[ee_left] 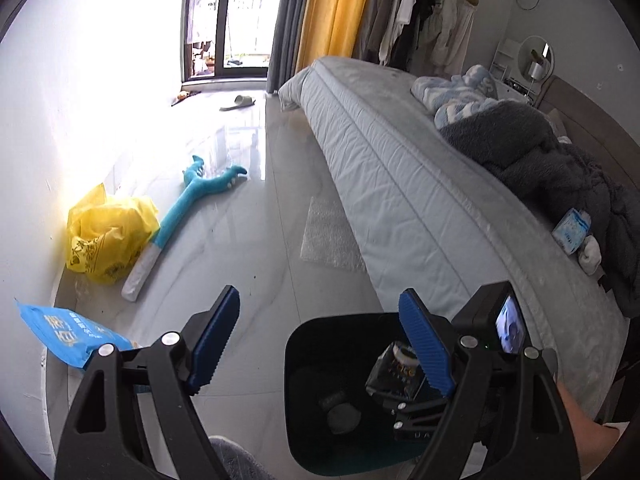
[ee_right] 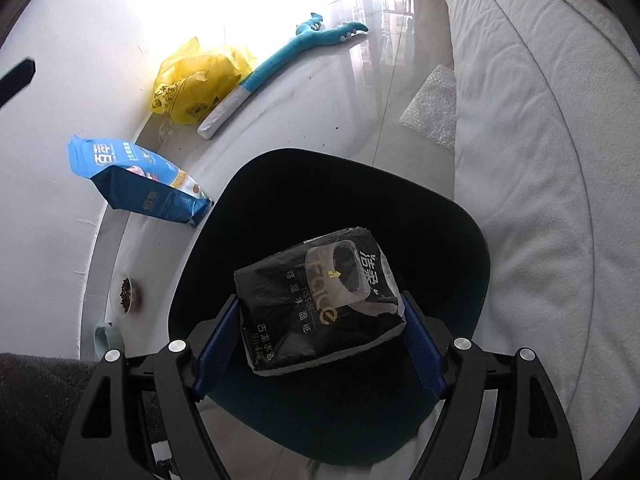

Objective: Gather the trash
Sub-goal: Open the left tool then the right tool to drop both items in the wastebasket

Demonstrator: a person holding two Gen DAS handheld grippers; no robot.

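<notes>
The right gripper (ee_right: 320,340) is clamped on a black tissue pack (ee_right: 318,304), its blue pads (ee_right: 216,340) pressing the pack's two short sides. The pack hangs directly over the open mouth of a dark bin (ee_right: 460,248), which stands on the pale tiled floor (ee_right: 320,112) just beside the bed (ee_right: 560,160). In the left wrist view the same bin (ee_left: 304,360) sits low at about 6 o'clock, with the right gripper (ee_left: 404,376) and its pack above it.

The left gripper (ee_left: 320,340) is spread wide with nothing between its blue fingers (ee_left: 214,340).

Loose things lie along the wall. A crumpled yellow plastic bag (ee_right: 200,84) sits at about 10 o'clock from the bin, touching a long teal plush toy (ee_right: 288,60) with a white end (its forked head points toward the window). A blue pet-food bag (ee_right: 136,180) leans at about 9 o'clock, its lower corner just beside the bin's rim. A small bowl of dark kibble (ee_right: 128,294) rests at about 8 o'clock, with a pale green cup (ee_right: 106,340) near it. A sheet of bubble wrap (ee_right: 434,108) lies at about 1 o'clock against the bed's edge. A slipper (ee_left: 238,102) lies far off near the glass door.

On the bed are a dark grey blanket (ee_left: 540,152) and a small blue-and-white packet (ee_left: 572,230).
</notes>
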